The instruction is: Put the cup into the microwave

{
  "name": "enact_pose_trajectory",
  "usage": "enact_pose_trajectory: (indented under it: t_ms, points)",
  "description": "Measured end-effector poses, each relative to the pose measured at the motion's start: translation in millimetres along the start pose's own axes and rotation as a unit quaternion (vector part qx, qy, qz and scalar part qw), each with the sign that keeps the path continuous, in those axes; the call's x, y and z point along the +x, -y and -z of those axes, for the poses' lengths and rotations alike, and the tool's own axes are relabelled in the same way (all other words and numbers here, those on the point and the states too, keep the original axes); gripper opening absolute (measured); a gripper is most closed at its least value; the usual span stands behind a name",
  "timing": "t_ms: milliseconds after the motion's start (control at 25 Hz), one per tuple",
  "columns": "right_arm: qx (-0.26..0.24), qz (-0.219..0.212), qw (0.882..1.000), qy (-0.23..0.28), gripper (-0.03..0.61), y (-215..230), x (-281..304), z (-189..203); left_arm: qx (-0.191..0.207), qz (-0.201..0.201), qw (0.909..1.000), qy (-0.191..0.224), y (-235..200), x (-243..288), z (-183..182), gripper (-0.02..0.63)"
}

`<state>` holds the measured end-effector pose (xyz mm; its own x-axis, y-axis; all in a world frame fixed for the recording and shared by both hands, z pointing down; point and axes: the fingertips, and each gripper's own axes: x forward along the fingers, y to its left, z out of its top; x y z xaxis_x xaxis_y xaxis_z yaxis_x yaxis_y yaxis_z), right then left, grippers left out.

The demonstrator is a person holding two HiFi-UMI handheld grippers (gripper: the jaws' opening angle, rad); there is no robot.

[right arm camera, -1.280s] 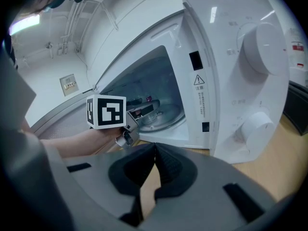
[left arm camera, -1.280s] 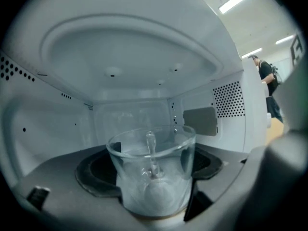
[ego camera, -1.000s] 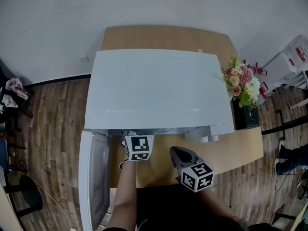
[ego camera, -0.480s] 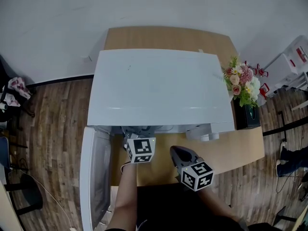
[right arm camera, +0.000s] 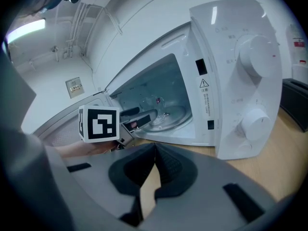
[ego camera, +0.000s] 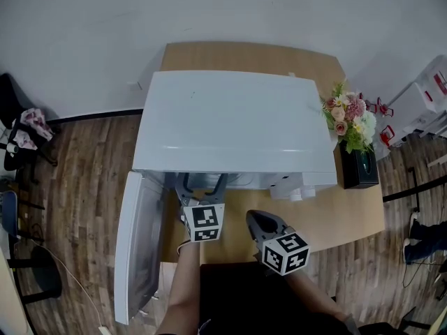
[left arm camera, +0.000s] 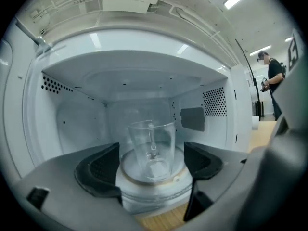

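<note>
While left tool [left arm camera: 151, 161] gapes, clear glass cup [left arm camera: 150, 146] upright on turntable [left arm camera: 126, 168] inside microwave [left arm camera: 67, 121]; right tool [right arm camera: 154, 154] pressed together.

The microwave [ego camera: 234, 128] has a smooth, glossy white shell that catches light streaks along its top. Inside it, the cup [left arm camera: 151, 146] is clear, shiny glass and stands on a glassy turntable [left arm camera: 166, 181]. In front of the microwave, the left gripper [left arm camera: 151, 166] and the right gripper [right arm camera: 155, 154] are matt grey plastic, each with 2 black, finely ribbed pads. The table [ego camera: 335, 215] under the microwave is smooth pale wood. The floor [ego camera: 84, 166] to its left is darker, streaky planks.
</note>
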<state>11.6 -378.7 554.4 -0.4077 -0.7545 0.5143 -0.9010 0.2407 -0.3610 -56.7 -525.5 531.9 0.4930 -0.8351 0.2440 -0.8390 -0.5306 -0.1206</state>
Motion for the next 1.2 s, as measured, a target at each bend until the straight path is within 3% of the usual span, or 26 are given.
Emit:
enact_pose_trajectory:
  t_ms: [320,760,1040,1200]
  points:
    - [0.006,-0.012,1.0,0.009,-0.008,1,-23,-3,-0.046,-0.006,0.9985,-0.029,14,-33,-4,0.4]
    - [0.027,-0.019,0.999,0.039,-0.008,2,-36,-15,-0.129,0.03,0.9901,-0.044,37,-85,-18,0.397]
    - [0.015,-0.013,0.998,0.062,-0.008,5,-44,-31,-0.148,0.042,0.9873,-0.04,45,-116,-34,0.29]
    - [0.008,-0.018,0.997,0.072,-0.008,3,-47,-39,-0.145,0.054,0.9868,-0.047,50,-129,-37,0.186]
